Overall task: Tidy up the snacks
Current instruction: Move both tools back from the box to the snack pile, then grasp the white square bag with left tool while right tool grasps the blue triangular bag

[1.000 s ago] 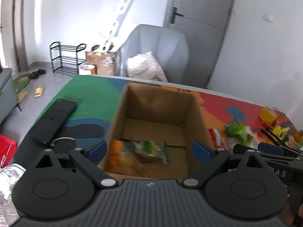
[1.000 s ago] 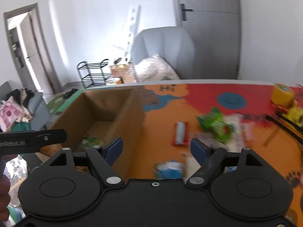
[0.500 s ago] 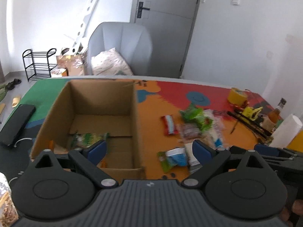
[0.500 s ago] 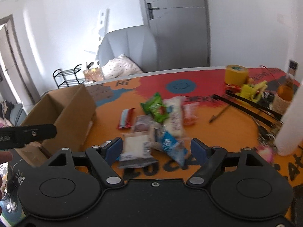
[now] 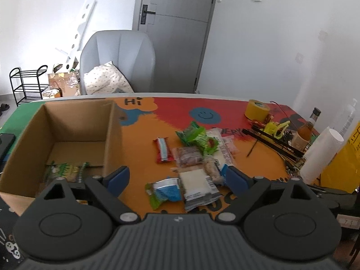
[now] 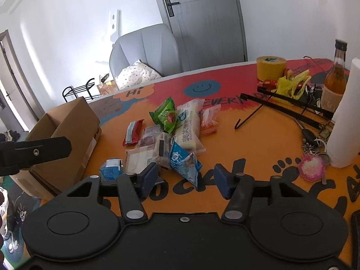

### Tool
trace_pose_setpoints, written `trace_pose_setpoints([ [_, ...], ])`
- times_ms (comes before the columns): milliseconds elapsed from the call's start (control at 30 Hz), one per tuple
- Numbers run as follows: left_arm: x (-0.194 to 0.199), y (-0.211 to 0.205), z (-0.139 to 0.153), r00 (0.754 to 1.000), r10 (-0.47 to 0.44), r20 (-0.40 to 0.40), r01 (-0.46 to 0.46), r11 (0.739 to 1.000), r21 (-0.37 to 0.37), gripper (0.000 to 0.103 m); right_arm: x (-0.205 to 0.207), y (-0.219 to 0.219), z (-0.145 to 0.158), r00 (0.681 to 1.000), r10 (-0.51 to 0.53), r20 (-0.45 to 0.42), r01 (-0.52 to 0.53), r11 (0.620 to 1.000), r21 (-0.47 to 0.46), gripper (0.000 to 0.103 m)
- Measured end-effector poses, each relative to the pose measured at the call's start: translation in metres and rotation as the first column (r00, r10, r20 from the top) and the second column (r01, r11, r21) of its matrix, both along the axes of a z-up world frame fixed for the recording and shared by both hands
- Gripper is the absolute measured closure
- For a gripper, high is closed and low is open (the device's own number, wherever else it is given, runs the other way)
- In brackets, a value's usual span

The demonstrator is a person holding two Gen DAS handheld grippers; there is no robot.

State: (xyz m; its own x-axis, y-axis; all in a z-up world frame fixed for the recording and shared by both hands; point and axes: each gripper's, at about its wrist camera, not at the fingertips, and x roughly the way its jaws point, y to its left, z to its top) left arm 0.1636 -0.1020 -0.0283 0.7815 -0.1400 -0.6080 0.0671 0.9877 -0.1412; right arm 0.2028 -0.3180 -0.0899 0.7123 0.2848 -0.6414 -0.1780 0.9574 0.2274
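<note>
A heap of snack packets (image 5: 198,157) is seen at the centre of the left wrist view, spread on the orange part of the printed table cover (image 5: 139,139). A cardboard box (image 5: 67,139) stands open at the left of that frame, and 1 green and yellow packet (image 5: 65,171) lies on its floor near the lower left corner. A red and blue bar (image 5: 163,149) lies by itself between the box and the heap, touching neither.

The left gripper (image 5: 177,181) is held above the near edge of the heap. Its jaws are wide apart and closing slightly, and nothing is gripped; a white packet (image 5: 196,184) and a blue and green packet (image 5: 165,190) are seen in the gap below them, not pressed by the pads.

In the right wrist view the right gripper (image 6: 185,180) is placed low at the centre of the frame. Its jaws are about half open and closing. A light blue packet (image 6: 183,160) reaches into the gap between the pads, but no contact with either pad can be made out, so nothing is held.

At the right of that frame a yellow tape roll (image 6: 271,67), a glass bottle (image 6: 336,76) and a white paper roll (image 6: 346,114) are set apart from the snacks.
</note>
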Motion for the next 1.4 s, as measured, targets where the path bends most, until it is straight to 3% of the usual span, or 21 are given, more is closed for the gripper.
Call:
trace_pose_setpoints([
  [233,0.01,-0.018,-0.011,0.999,-0.031,-0.021,0.031,1.0,-0.006,0.023,0.012,-0.01,-0.011,1.0,-0.007,-0.021,0.008,1.0,0.024,0.047],
  [367,0.024,-0.025,-0.023,0.997,-0.036,-0.065,0.035,0.999,-0.019,0.035,0.018,-0.012,-0.016,1.0,0.003,-0.024,-0.002,0.999,0.04,0.047],
  [733,0.056,-0.034,-0.054,0.989,-0.023,-0.146,0.021,1.0,-0.019,0.044,0.036,-0.015,-0.032,0.998,0.049,-0.047,-0.045,0.996,0.075,0.047],
  [967,0.074,-0.032,-0.068,0.981,-0.015,-0.194,0.008,0.999,-0.036,0.058,0.046,-0.013,-0.043,0.996,0.078,-0.046,-0.074,0.994,0.08,0.048],
  [1100,0.083,-0.031,-0.072,0.977,-0.012,-0.213,0.002,0.999,-0.051,0.058,0.051,-0.012,-0.046,0.996,0.09,-0.027,-0.087,0.993,0.077,0.05],
  [1167,0.084,-0.032,-0.074,0.976,-0.013,-0.216,0.002,0.999,-0.05,0.057,0.052,-0.012,-0.046,0.994,0.102,-0.028,-0.099,0.991,0.085,0.067],
  [1233,0.086,-0.036,-0.075,0.976,-0.014,-0.218,0.005,0.999,-0.038,0.053,0.052,-0.012,-0.047,0.993,0.111,-0.035,-0.108,0.99,0.096,0.073],
  [1300,0.086,-0.038,-0.077,0.976,-0.012,-0.219,0.005,0.999,-0.036,0.052,0.051,-0.016,-0.048,0.994,0.104,-0.034,-0.1,0.99,0.102,0.073],
  [1400,0.088,-0.04,-0.08,0.974,-0.01,-0.226,0.002,0.999,-0.035,0.042,0.049,-0.021,-0.047,0.995,0.088,-0.039,-0.083,0.991,0.109,0.073],
])
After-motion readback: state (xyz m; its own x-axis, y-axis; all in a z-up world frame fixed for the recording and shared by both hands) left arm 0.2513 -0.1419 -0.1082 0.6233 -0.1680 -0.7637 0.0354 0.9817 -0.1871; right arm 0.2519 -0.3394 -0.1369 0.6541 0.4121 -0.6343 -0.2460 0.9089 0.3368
